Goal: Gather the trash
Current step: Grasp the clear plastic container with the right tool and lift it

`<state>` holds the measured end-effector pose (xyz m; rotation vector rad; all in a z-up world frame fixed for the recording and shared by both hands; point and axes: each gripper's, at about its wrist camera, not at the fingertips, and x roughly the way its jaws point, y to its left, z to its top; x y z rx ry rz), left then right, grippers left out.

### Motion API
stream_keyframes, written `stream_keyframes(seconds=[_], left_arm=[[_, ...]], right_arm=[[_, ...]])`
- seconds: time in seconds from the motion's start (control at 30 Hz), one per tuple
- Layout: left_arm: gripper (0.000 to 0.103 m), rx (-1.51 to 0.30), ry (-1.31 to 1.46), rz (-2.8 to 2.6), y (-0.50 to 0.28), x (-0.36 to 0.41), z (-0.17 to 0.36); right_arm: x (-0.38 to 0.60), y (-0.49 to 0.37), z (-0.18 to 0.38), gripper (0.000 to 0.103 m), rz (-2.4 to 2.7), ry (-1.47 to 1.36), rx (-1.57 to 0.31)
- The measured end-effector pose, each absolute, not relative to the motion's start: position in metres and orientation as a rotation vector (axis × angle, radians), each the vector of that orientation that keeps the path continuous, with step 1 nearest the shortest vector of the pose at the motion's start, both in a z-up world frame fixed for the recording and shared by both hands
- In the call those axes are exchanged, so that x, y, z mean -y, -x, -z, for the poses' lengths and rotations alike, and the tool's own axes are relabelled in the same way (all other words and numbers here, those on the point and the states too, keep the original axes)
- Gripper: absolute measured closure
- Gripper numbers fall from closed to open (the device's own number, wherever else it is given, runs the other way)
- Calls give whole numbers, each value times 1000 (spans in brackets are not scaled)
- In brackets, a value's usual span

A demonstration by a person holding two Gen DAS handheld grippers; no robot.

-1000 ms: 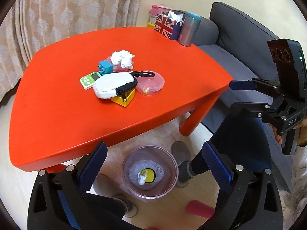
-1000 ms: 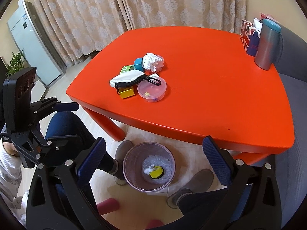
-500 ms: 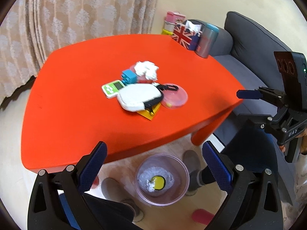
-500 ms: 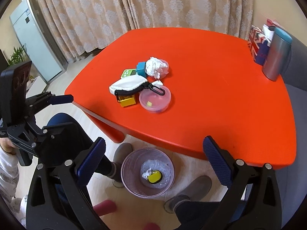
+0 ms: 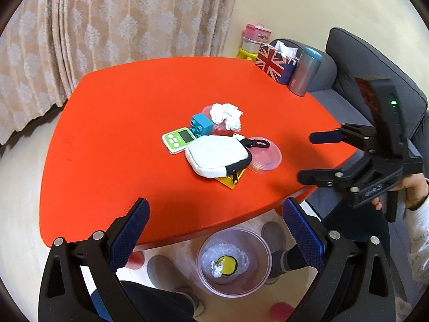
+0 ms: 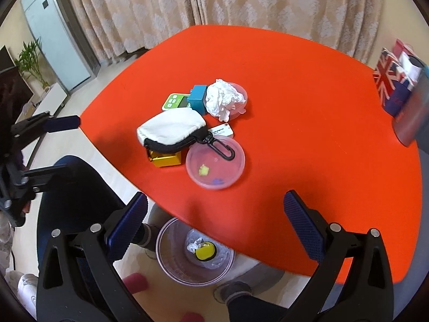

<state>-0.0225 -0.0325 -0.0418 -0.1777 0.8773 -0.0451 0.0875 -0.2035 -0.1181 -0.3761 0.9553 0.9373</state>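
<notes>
Both grippers, left (image 5: 214, 226) and right (image 6: 215, 218), were spread wide and empty over the red table's (image 6: 308, 86) near edge. Your target, the crumpled tissue (image 6: 222, 99), sat on a pink lid beside the blue block (image 6: 198, 98): light, soft, crushable, so pinch its top. Bin (image 6: 171, 271) stood on the floor, its far rim hidden by the table; contents blurred.

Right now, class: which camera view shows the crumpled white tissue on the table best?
The right wrist view: the crumpled tissue sits nearer, folds distinct, atop a pink dish. The left wrist view shows it smaller and farther away, beside the blue block.
</notes>
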Motion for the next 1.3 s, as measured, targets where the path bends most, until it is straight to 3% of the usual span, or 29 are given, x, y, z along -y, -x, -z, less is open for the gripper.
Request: stream_keyframes(seconds=[0.63, 0.83, 0.9, 0.97, 1.3], left_arm=[[8, -884, 199, 28, 20, 19, 46], [8, -890, 204, 26, 19, 17, 48], [8, -892, 206, 27, 19, 17, 49], [8, -893, 205, 28, 18, 17, 49], [8, -893, 200, 41, 12, 22, 49]], right_arm=[[163, -115, 149, 4, -1006, 474, -1010], [156, -116, 151, 24, -1014, 480, -1016], [156, -116, 152, 38, -1015, 480, -1016], [156, -115, 151, 42, -1014, 485, -1014], [170, -115, 139, 43, -980, 436, -991]])
